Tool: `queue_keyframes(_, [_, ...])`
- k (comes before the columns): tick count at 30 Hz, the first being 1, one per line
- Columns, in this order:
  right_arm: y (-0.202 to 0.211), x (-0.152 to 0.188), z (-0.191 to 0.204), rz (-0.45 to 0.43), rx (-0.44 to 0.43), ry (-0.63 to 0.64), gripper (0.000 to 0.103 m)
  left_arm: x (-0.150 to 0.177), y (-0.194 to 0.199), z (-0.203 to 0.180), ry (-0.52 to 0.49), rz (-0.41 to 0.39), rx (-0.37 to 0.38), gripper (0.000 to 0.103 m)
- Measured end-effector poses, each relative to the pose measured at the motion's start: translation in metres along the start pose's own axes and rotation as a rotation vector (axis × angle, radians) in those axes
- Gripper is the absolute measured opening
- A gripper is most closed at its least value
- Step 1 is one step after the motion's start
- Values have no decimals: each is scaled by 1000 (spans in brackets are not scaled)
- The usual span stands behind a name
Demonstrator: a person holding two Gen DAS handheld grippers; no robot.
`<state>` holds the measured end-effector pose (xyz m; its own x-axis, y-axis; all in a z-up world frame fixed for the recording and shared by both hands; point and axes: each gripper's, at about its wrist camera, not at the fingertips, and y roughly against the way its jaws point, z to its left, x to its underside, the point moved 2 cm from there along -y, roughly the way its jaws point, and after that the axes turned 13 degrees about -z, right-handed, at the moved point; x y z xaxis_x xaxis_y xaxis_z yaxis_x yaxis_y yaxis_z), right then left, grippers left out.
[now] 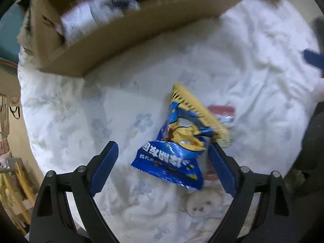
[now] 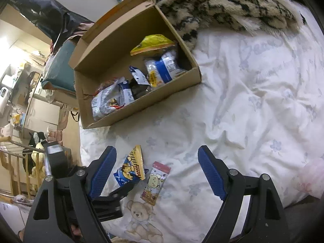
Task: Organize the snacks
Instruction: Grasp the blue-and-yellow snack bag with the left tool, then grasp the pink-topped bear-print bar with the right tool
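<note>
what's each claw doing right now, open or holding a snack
Left claw: open, jaws straddling the blue snack bag, not gripping it.
Right claw: open, holding nothing, above the small bear-print packet.

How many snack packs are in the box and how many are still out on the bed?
In the cardboard box: 4 (yellow pack, blue and white pack, dark pack, white pack)
On the bed: 2 (blue and yellow pack, bear-print pack)
Total: 6

White floral bedspread [image 2: 253, 93], wooden rack [image 2: 18, 162]
</note>
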<state>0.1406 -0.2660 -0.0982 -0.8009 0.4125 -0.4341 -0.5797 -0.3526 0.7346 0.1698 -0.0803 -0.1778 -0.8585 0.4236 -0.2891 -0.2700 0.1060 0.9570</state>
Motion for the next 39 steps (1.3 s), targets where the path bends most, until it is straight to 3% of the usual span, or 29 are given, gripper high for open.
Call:
queue_keyframes(2, [0, -1, -1, -2, 0, -3, 85, 0, -10, 0, 2, 16, -1, 85])
queue_keyframes(4, [-1, -2, -1, -4, 0, 1, 85, 0, -16, -3, -5, 29, 6, 74])
queue_keyframes(5, [-1, -2, -1, -3, 2, 5, 85, 0, -18, -4, -7, 37, 15, 63])
queue_keyframes(11, [-6, -2, 1, 13, -1, 6, 85, 4, -5, -1, 47, 3, 23, 45])
queue_keyframes(22, [-22, 11, 10, 72, 32, 54, 85, 23, 68, 63, 428, -109, -101, 45])
queue_keyframes(25, [-34, 22, 7, 130, 59, 46, 85, 37, 81, 70, 469, -122, -143, 45])
queue_keyframes(28, [-53, 38, 1, 234, 52, -20, 84, 40, 81, 77, 522, -134, -131, 45])
queue_keyframes(32, [-83, 70, 2, 406, 27, -58, 53, 46, 83, 81, 537, -151, -128, 45])
queue_keyframes(39, [-110, 91, 10, 428, 133, 41, 53, 40, 77, 77, 551, -150, -99, 45])
